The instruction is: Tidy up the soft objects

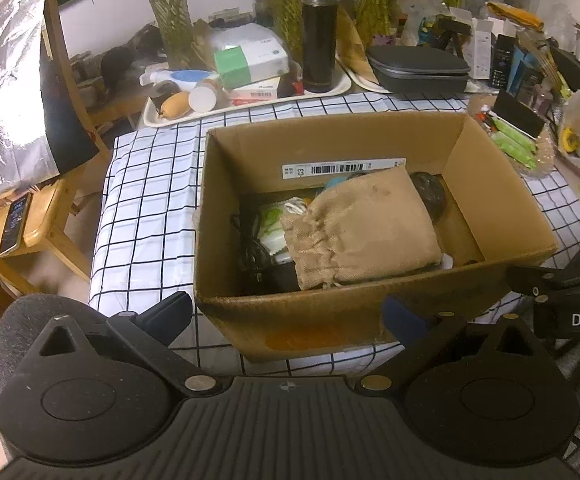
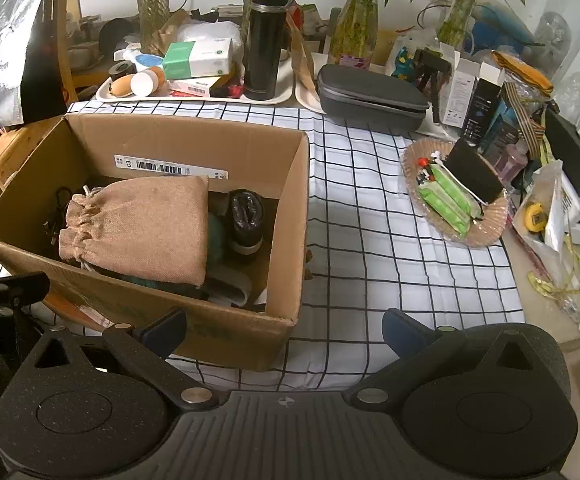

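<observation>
Burlap pouch [image 1: 364, 228] lies flat on top of the clutter inside the box [image 1: 225, 216], near the middle. Its drawstring mouth is gathered at one short end. In the left wrist view the long axis runs from lower left to upper right, with the mouth toward the near-left corner and the closed end toward the far wall with the barcode label [image 1: 344, 168]. In the right wrist view the pouch [image 2: 141, 228] has its mouth pointing left, toward the left gripper's side.

Under and beside the pouch sit a black cable [image 1: 251, 248], a green-and-white packet [image 1: 273, 224], something teal and a dark roll [image 2: 245, 216]; some are only partly visible.

Left gripper [image 1: 287, 314] is outside the box, level with its near wall, fingers spread wide and holding nothing. The pouch lies straight ahead and slightly right of it. Right gripper [image 2: 283, 330] is also wide apart and empty, hovering by the box's near right corner over the checked cloth [image 2: 370, 240]; the pouch is ahead and to its left.

Judgement: the left gripper looks nearer the mouth end and the right nearer the closed end. A grasp across the short width would call for the jaws turned square to the long axis.

A dish [image 2: 486, 236] with green packets [image 2: 446, 200] sits well apart, to the right.
</observation>
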{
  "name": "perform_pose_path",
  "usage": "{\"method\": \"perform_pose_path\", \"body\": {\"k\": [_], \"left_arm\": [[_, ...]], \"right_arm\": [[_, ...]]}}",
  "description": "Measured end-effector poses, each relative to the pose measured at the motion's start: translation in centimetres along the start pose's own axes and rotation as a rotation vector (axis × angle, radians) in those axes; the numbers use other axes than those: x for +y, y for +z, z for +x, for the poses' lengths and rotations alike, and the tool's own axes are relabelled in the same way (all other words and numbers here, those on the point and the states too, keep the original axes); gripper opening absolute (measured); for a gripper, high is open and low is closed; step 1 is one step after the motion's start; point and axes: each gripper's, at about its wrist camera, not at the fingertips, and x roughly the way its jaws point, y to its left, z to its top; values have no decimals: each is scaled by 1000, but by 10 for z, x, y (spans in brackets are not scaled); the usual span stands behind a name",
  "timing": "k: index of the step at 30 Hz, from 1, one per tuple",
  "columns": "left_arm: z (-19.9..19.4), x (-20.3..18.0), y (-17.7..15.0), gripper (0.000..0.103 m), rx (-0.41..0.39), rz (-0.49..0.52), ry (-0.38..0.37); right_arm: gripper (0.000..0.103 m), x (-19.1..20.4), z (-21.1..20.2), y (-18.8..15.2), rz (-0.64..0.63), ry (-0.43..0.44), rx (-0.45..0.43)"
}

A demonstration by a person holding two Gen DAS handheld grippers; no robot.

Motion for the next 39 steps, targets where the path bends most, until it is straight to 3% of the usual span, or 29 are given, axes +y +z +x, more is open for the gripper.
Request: {"method": "perform_pose_path", "body": {"k": [39], "left_arm": [[0, 2, 2, 103, -4, -4, -2]], "right_arm": [[103, 3, 0, 2, -4, 2, 2]]}}
